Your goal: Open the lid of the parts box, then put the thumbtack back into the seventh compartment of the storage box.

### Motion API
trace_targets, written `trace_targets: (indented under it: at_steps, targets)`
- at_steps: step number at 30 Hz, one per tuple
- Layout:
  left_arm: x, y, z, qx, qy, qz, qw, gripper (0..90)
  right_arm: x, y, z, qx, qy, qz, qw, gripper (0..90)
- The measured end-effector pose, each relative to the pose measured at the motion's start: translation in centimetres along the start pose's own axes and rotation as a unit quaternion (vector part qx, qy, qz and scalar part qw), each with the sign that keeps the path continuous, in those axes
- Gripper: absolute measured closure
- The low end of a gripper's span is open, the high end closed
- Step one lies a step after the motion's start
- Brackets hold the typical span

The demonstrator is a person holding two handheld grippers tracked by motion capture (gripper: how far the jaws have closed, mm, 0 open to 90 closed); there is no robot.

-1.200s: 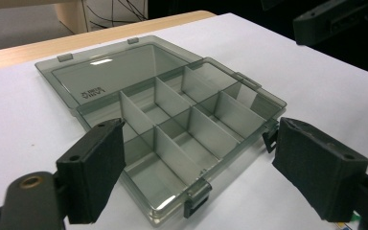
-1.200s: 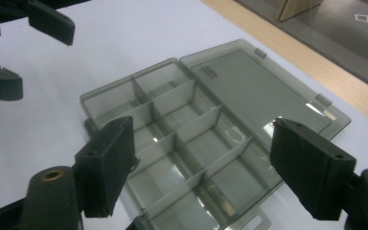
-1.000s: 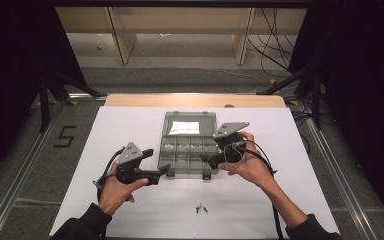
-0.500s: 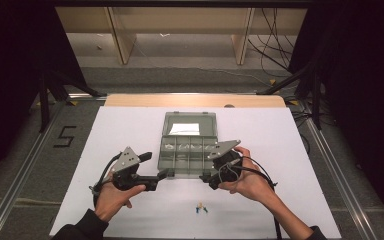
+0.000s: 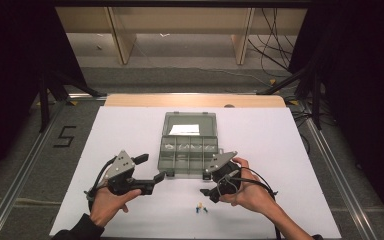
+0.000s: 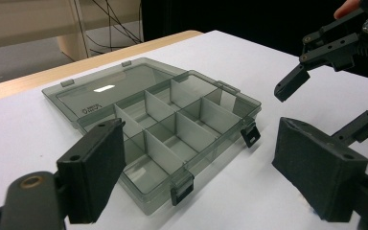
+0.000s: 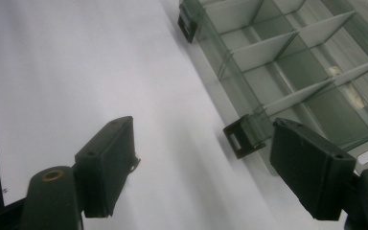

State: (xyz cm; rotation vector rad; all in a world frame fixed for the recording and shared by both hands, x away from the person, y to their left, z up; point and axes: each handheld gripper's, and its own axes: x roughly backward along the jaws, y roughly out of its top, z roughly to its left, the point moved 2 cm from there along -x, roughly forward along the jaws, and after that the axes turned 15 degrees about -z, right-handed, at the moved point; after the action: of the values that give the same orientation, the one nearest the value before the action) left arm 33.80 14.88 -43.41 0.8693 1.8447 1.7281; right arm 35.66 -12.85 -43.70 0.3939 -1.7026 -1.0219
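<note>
A smoky grey clear compartment box (image 5: 187, 156) lies open mid-table, its lid (image 5: 189, 125) laid flat behind it with a white label inside. My left gripper (image 5: 149, 168) hovers open at the box's front left corner, nothing between its jaws. In the left gripper view the box (image 6: 172, 124) lies just ahead of the open jaws, with the right gripper (image 6: 326, 105) beyond. My right gripper (image 5: 207, 183) is open at the front right corner. The right gripper view has the box's front wall and a black latch (image 7: 242, 136) between the jaws.
A few tiny yellow and blue pieces (image 5: 200, 208) lie on the white sheet (image 5: 290, 165) near the front edge, below the right gripper. A wooden strip (image 5: 195, 100) borders the far edge. Metal rails run along both sides of the table.
Both grippers have drawn back toward the near edge. The right one dropped from beside the box's right side to its front right corner. The box has not moved.
</note>
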Motion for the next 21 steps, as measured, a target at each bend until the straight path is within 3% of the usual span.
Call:
trace_targets:
  at_steps: [5, 8, 13, 21]
  targets:
    - [0.1, 0.1, -0.1, -0.015, -0.004, -0.001, 0.9999, 17.5, 0.0, -0.2, 0.6, 0.012, -0.001, 0.016, 0.9998, 25.6]
    - [0.2, 0.1, -0.2, -0.007, 0.0, -0.004, 1.0, 17.5, -0.2, -0.5, 1.1, 0.018, 0.017, 0.026, 0.9993, 26.1]
    - [0.3, 0.1, -0.3, -0.02, -0.006, -0.008, 0.9998, 17.5, -0.7, -0.9, 1.7, 0.025, 0.025, 0.046, 0.9983, 28.1]
    - [0.6, 0.0, -0.2, -0.017, -0.001, -0.008, 0.9998, 17.5, -1.6, -1.4, 2.6, 0.012, 0.05, 0.086, 0.995, 36.7]
